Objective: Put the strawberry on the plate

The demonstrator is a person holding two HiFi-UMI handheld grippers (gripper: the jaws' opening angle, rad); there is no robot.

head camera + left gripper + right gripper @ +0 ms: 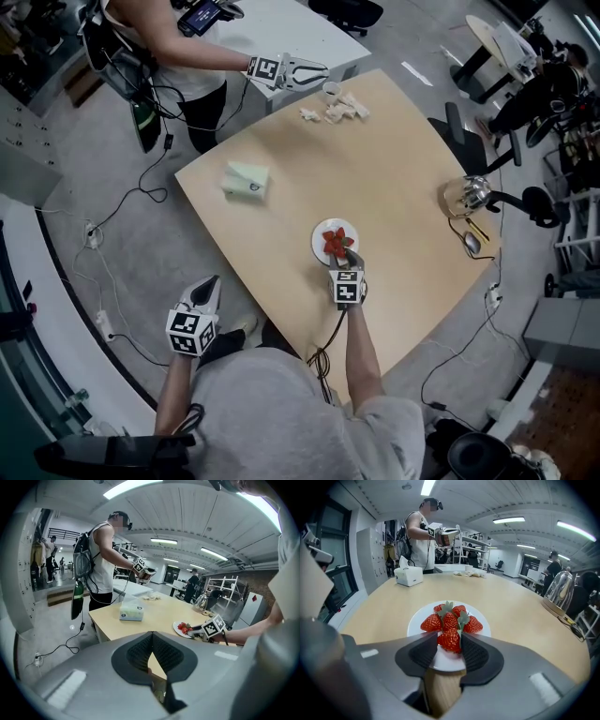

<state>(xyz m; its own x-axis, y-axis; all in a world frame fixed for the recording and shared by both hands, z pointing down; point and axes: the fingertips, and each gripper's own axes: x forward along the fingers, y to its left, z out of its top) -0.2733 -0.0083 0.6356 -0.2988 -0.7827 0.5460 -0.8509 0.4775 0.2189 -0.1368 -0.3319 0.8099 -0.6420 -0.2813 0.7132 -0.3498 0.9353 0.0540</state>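
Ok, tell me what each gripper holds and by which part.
Right gripper pinches one strawberry by its red sides, above the plate. Left gripper holds nothing, jaws together.

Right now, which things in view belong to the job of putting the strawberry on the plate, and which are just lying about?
Belong to the job:
- strawberry, gripped in the right tool
- plate, with other strawberries on it

Just lying about on the table:
- tissue box
- white scraps
- glass pot
- spoon
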